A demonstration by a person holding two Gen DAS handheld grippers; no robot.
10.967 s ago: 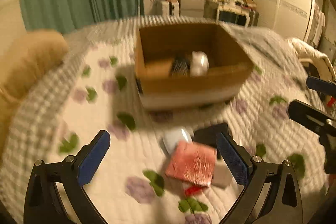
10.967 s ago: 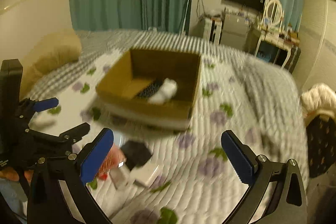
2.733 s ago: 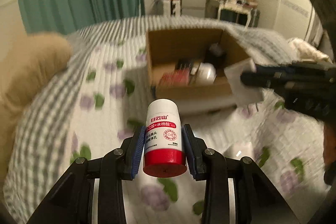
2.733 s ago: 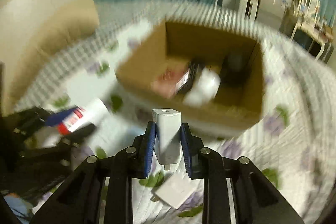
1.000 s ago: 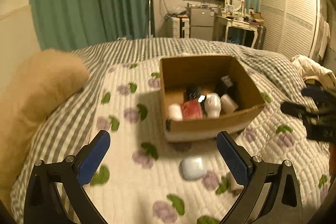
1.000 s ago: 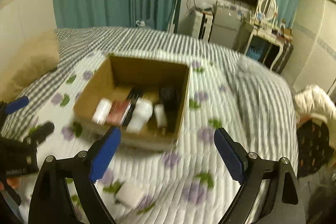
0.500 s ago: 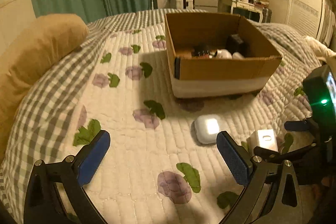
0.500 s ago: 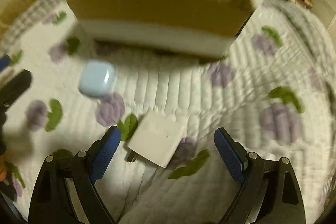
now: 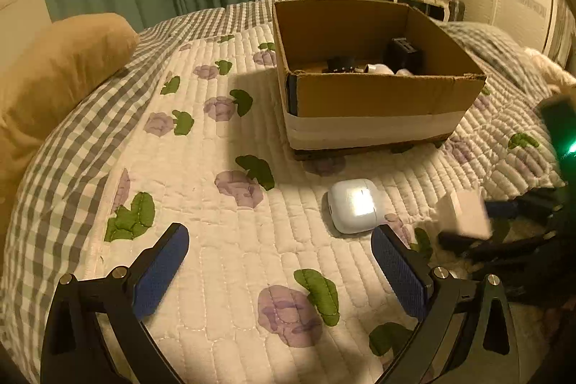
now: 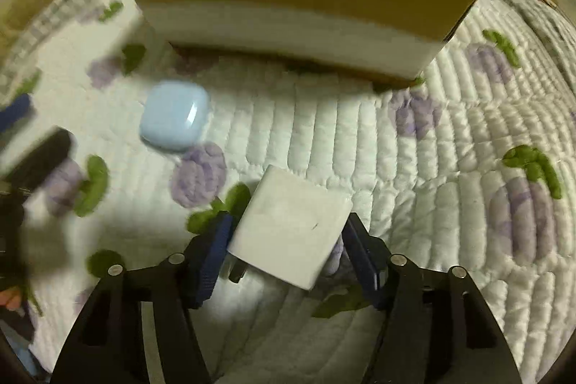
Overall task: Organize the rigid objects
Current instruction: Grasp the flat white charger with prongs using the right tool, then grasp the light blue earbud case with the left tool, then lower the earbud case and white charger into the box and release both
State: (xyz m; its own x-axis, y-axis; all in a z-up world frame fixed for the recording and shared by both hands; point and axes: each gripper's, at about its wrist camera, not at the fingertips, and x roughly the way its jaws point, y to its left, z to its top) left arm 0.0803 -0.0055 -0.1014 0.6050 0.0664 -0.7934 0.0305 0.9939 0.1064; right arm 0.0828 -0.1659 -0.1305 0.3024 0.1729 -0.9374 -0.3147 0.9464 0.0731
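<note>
My right gripper (image 10: 288, 240) is shut on a white square charger block (image 10: 291, 227), just above the quilt; it also shows in the left wrist view (image 9: 462, 215). A pale blue earbud case (image 10: 174, 119) lies on the quilt to its left, also in the left wrist view (image 9: 352, 206). My left gripper (image 9: 280, 272) is open and empty, low over the quilt, with the case just ahead of its right finger. The cardboard box (image 9: 378, 92) stands behind, with several items inside.
A tan pillow (image 9: 54, 67) lies at the left of the bed. The floral quilt (image 9: 201, 189) covers the bed. Green curtains, a TV and a dresser stand beyond the bed.
My right gripper has closed from wide open onto the white charger block. My left gripper has moved slightly nearer the earbud case and stays open.
</note>
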